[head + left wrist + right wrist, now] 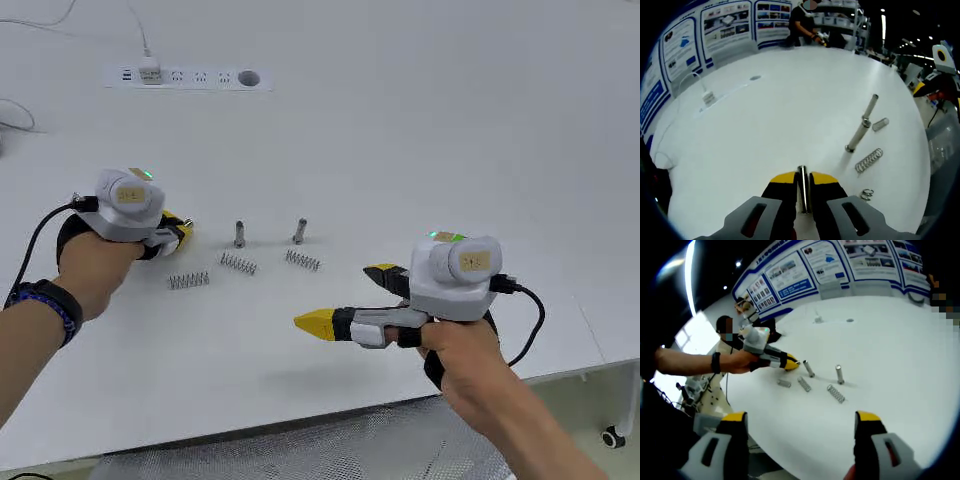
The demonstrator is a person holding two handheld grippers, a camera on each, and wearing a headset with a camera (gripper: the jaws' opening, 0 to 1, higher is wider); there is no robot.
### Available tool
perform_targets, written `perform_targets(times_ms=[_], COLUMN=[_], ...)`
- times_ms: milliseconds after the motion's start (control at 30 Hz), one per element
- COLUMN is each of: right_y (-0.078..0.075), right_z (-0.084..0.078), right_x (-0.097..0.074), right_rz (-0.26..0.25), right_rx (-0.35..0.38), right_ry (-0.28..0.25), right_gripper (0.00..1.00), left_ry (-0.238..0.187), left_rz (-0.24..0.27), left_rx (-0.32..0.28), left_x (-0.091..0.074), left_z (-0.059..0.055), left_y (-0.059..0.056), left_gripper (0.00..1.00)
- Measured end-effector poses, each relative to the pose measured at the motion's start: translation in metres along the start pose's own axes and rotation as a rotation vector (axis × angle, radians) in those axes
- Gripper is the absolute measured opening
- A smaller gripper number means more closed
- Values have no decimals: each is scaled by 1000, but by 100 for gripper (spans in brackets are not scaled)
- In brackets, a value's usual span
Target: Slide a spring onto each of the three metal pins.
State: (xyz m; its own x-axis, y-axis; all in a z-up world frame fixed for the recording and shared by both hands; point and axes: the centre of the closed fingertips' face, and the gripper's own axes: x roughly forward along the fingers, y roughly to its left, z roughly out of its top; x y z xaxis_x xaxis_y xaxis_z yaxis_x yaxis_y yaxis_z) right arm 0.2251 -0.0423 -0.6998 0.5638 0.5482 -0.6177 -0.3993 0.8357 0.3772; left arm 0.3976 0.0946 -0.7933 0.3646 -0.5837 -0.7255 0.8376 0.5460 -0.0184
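My left gripper [802,176] is shut on a thin metal pin [802,187] that lies along its yellow-tipped jaws. In the head view this gripper [182,232] rests low at the left of the white table. Two more pins [239,233] [299,231] stand upright just right of it. Three springs lie flat in front of the pins: the left one [189,280], the middle one [238,263] and the right one [303,260]. My right gripper [350,297] hovers open and holds nothing, in front of and to the right of the springs.
A white power strip [188,77] with a plug and cable lies at the back left of the table [420,130]. The table's front edge [300,420] runs just below my right hand. People and posters stand beyond the far side.
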Motion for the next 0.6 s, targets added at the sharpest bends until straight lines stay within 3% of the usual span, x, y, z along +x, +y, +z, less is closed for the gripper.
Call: perform_targets(times_ms=[300,467,600], right_y=[0,0,-2], right_z=[0,0,2], right_x=[0,0,-2], right_rz=[0,1,-4], right_rx=[10,6,10], right_ry=[-3,-3,-10], right_gripper=[89,89,89], left_ry=[52,72,39], left_rz=[22,25,29], left_rx=[44,-9,-97], left_x=[7,5,-2], left_z=[1,-1,-1], left_y=[-1,1,4], left_gripper=[8,7,7])
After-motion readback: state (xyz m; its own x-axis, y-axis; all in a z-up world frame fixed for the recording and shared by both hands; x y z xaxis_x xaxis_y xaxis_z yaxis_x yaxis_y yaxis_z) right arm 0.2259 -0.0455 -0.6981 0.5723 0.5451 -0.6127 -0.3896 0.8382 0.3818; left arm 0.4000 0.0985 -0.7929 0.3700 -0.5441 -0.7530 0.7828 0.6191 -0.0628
